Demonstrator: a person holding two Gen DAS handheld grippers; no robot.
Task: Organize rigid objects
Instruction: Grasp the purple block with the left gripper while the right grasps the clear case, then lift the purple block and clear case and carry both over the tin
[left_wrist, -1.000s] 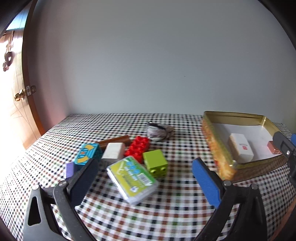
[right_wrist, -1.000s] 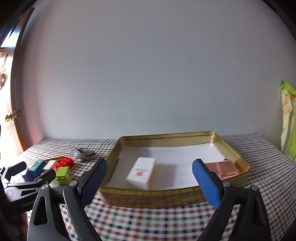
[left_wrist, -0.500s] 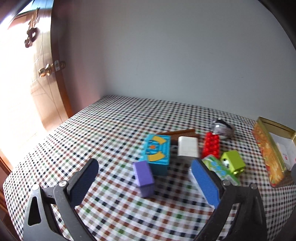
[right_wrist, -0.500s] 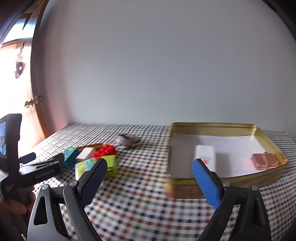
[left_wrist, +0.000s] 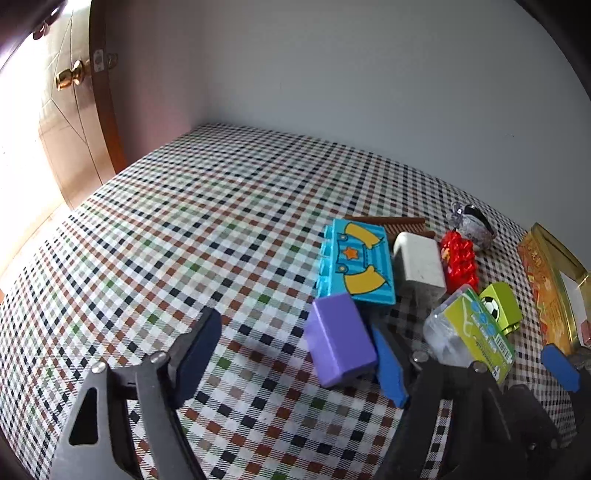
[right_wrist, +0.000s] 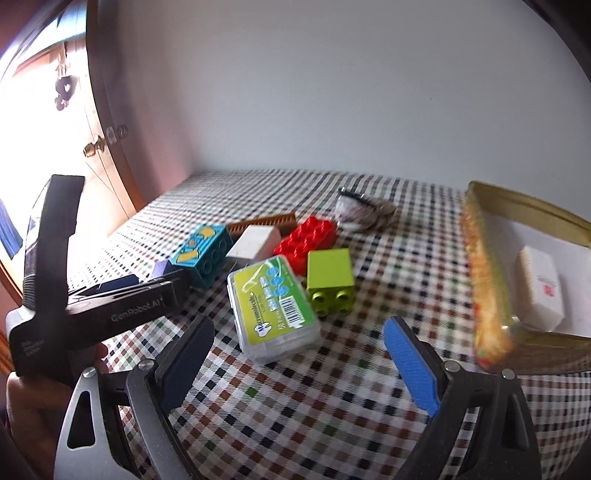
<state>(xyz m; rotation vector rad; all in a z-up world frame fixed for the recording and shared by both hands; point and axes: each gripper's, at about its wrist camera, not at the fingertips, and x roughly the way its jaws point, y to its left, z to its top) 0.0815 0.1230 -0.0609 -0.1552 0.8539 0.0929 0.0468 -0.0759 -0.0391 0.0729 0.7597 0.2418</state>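
A purple block lies on the checked tablecloth between the jaws of my left gripper. The jaws are closing; the blue pad sits against the block's right side, while the dark pad is still clear of it. Behind lie a turquoise block, a white block, a red brick and a lime block. My right gripper stands open just in front of a clear box with a green label, holding nothing.
A gold tin tray at the right holds a white box. A brown comb and a grey clip lie behind the pile. A wooden door stands left of the table. A hand holds the left gripper's body.
Both views have swung left from the tray to the pile and dropped closer. The left jaws have narrowed around the purple block. The right jaws are as wide as before.
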